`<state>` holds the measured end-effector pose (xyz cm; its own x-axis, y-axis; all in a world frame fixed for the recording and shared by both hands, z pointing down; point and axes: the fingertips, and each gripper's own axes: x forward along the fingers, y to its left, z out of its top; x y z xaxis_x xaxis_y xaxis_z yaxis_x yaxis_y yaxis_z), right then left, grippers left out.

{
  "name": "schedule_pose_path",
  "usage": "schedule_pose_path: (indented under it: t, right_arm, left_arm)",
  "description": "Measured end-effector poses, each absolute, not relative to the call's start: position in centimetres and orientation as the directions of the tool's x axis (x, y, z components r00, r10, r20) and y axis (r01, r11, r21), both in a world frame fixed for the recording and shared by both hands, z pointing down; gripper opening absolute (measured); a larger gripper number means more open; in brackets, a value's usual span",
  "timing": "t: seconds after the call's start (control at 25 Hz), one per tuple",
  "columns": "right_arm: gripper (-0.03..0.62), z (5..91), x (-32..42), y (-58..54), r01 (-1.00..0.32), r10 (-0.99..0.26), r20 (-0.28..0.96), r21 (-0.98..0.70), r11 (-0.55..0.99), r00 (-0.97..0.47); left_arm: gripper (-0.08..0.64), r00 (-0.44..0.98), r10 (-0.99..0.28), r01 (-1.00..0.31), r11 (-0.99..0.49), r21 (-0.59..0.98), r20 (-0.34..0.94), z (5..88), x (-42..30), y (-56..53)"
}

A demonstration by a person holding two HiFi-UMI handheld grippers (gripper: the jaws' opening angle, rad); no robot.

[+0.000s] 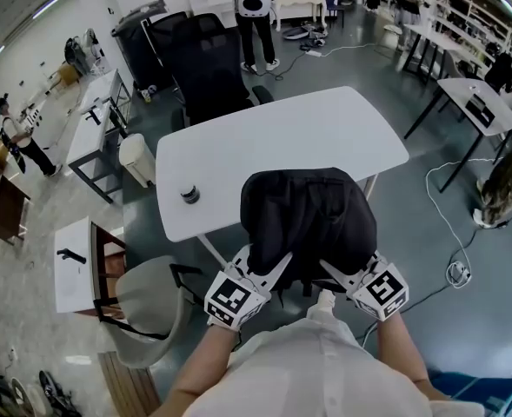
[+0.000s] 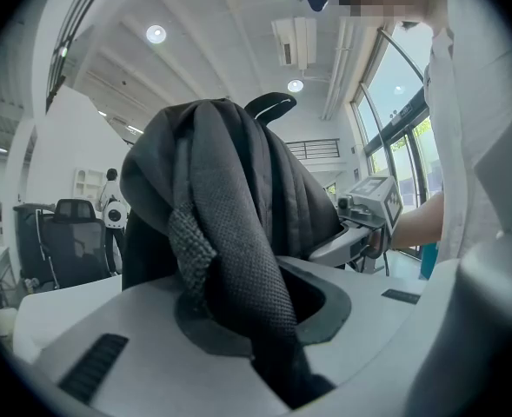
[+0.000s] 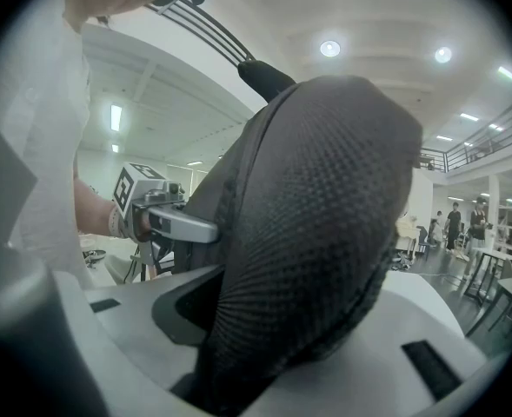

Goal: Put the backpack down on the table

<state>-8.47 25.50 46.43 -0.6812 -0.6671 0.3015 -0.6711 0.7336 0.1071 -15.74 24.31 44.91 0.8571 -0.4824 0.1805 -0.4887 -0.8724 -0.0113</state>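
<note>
The big white table (image 1: 325, 137) with round corners is right in front of you, and most of its top is bare, so there is lots of room. The black cloth backpack (image 1: 308, 215) hangs from your two tongs over the near edge of the table. I cannot tell if its bottom touches the top yet. Your left gripper (image 1: 262, 261) is almost fully closed, pinching a thin strap (image 2: 238, 272). Your right gripper (image 1: 347, 268) is closed on a fat padded mesh strap (image 3: 325, 215), so its jaws stand wide apart but they do squeeze it. I think the job now is to bring the bag further over the table and lower it. Move both hands together at the same speed, so the bag does not tip to one side. Go down slowly until the bottom sits flat and the straps go loose. Only then open your jaws, because a bag set on the edge could slide off toward you. The small dark round jar (image 1: 190, 195) sits off to the left on the table, so aim for the middle and you should miss it.
</note>
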Motion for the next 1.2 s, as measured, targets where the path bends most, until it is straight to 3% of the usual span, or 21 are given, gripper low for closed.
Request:
schedule_pose_path:
  t: [0.64,1.2]
  right_arm:
    - [0.183,46.5,-5.9,23.1,-0.691,-0.686,0.309,0.112,0.714,-0.659]
    - [0.183,45.7,1.3,16.5,-0.704,-0.698,0.309,0.111,0.701,-0.646]
  left_arm:
    - [0.081,0.869,-0.464,-0.473,-0.881,0.014,0.173,44.9,-13.1,21.7]
    - [0.081,0.874,-0.457,-0.467,-0.884,0.024,0.163,44.4,-5.7,15.1]
